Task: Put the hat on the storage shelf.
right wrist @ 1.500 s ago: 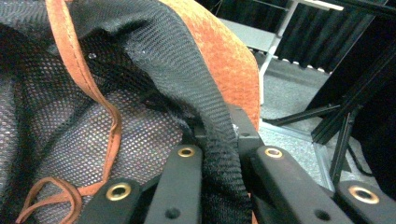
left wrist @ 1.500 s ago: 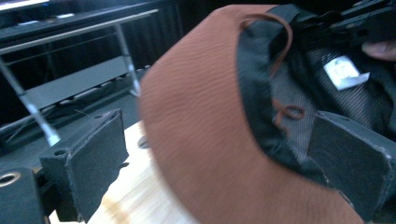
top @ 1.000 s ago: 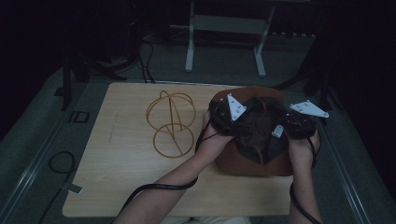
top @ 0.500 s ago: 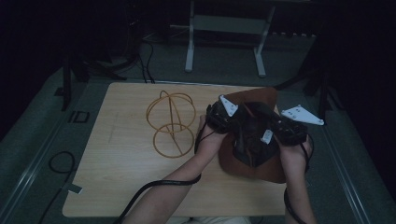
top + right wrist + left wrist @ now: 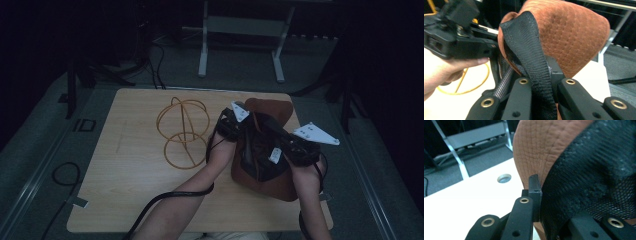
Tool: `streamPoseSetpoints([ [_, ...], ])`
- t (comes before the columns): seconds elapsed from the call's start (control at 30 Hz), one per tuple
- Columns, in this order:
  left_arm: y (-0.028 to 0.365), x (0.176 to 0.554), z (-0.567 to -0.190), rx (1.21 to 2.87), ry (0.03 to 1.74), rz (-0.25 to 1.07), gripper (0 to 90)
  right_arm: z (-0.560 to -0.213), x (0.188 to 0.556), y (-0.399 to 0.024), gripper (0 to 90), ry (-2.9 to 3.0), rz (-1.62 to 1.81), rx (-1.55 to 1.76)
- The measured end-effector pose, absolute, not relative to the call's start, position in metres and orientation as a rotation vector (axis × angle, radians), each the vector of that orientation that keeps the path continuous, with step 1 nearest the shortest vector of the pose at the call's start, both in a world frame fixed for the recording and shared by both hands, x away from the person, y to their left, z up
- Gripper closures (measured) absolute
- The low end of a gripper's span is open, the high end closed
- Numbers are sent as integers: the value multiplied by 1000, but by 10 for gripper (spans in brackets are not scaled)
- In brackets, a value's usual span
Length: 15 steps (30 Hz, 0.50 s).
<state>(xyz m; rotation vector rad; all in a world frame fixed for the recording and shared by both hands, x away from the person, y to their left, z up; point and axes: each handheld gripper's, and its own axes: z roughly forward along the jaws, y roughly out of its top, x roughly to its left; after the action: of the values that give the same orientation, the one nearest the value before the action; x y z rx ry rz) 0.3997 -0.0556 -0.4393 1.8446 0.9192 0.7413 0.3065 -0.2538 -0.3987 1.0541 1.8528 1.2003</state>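
Left claw (image 5: 239, 131) has just been closing; its jaws are now clamped on black mesh fabric (image 5: 596, 182), which sits between them in the left claw view. Right claw (image 5: 295, 150) is pinched on a black woven strap (image 5: 529, 50), seen in the right claw view running up from between its jaws.

Both pieces belong to a brown quilted bag (image 5: 267, 112) on the right half of the wooden surface (image 5: 135, 180), just right of centre. From the high view the bag lies under and between both claws, its far end poking out past them and its near end reaching toward the near right edge.

View differences:
- High view gives layout: the yellow wire frame (image 5: 182, 132) stands left of the bag, near the left claw but apart from it. The grip detail is too dark to read.
- Left claw view shows the mesh texture and the quilted brown panel rising behind it, plus a round hole (image 5: 504, 178) in the surface farther off.
- Right claw view shows the strap's weave and the brown panel curving up behind it. It also catches the left hand (image 5: 441, 72) with its claw at the left, and a bit of yellow wire beyond.

A grey metal stand (image 5: 240, 25) sits on the floor beyond the far edge.
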Motion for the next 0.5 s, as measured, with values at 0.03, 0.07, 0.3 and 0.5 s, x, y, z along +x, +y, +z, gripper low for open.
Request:
streamPoseSetpoints([
  [0.03, -57, 399, -437, 1835, 922, 752, 872, -401, 306, -255, 845, 1837, 1211, 1062],
  [0.07, -57, 398, -435, 1830, 917, 765, 872, -403, 305, -256, 840, 1830, 1212, 1064],
  [0.3, -62, 391, -419, 1830, 844, 816, 873, -412, 293, -268, 744, 1783, 1250, 1092],
  [0.5, -64, 388, -410, 1834, 817, 827, 875, -411, 279, -282, 513, 1806, 1284, 1075],
])
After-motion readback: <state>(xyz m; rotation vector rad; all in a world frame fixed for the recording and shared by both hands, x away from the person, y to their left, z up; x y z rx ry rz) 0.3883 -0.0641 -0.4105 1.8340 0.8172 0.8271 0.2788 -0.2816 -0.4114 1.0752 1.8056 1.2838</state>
